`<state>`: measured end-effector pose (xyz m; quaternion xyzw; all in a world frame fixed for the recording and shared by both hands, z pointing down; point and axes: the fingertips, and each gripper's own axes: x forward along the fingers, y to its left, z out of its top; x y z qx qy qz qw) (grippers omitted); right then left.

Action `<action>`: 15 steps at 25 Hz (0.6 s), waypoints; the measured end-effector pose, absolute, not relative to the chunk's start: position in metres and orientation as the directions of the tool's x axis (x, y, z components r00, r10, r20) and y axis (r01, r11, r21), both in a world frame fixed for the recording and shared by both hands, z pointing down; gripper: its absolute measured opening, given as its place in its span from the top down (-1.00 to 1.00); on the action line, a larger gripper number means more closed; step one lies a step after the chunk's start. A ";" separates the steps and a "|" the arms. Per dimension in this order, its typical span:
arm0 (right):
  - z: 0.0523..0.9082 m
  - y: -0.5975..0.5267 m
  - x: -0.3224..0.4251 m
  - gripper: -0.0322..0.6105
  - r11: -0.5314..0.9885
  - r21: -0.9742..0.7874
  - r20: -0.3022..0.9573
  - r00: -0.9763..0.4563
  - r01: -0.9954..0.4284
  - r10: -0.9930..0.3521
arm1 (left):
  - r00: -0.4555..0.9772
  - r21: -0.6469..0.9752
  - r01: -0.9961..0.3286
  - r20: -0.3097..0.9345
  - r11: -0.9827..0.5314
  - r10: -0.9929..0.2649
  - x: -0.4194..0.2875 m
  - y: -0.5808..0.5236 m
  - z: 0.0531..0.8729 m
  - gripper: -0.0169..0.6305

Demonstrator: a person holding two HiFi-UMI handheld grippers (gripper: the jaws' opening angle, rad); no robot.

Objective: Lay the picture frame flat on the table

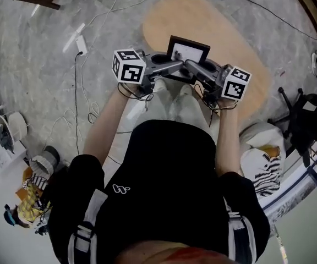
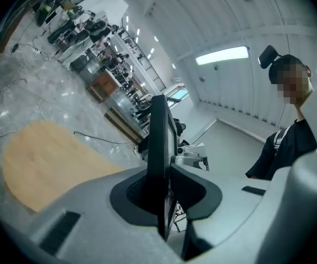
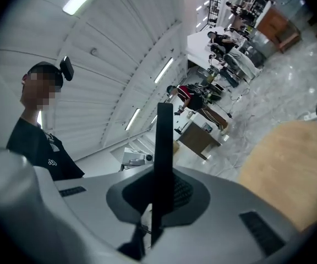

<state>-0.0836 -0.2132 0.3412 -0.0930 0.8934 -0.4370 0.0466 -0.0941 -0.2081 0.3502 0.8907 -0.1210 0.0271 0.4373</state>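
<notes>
your right gripper (image 1: 194, 66) is clamped on the frame (image 1: 188, 53), which stands upright at the table's (image 1: 175, 15) near edge. your left gripper (image 1: 167, 64) sits loose, jaws slightly apart around the frame's other side. tip it back slowly with the right, lowering gently.

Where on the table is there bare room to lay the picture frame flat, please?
The table is bare beyond the picture frame up to its far rounded end, and rightward towards the office chair. Only the near edge is crowded, where the left gripper and right gripper flank the frame.
</notes>
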 end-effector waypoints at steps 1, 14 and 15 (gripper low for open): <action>0.353 -0.214 -0.079 0.83 0.579 -0.805 0.002 -0.976 -0.131 -0.218 | 0.971 0.786 -0.236 0.163 -0.571 -0.177 -0.089 -0.209 0.361 0.76; 0.514 -0.207 -0.047 0.83 0.374 -0.917 0.035 -0.962 -0.138 -0.269 | 0.979 0.892 -0.201 0.194 -0.404 -0.060 -0.057 -0.202 0.521 0.76; 0.533 -0.207 -0.045 0.83 0.356 -0.925 0.035 -0.961 -0.135 -0.274 | 0.979 0.898 -0.203 0.198 -0.391 -0.053 -0.056 -0.202 0.539 0.76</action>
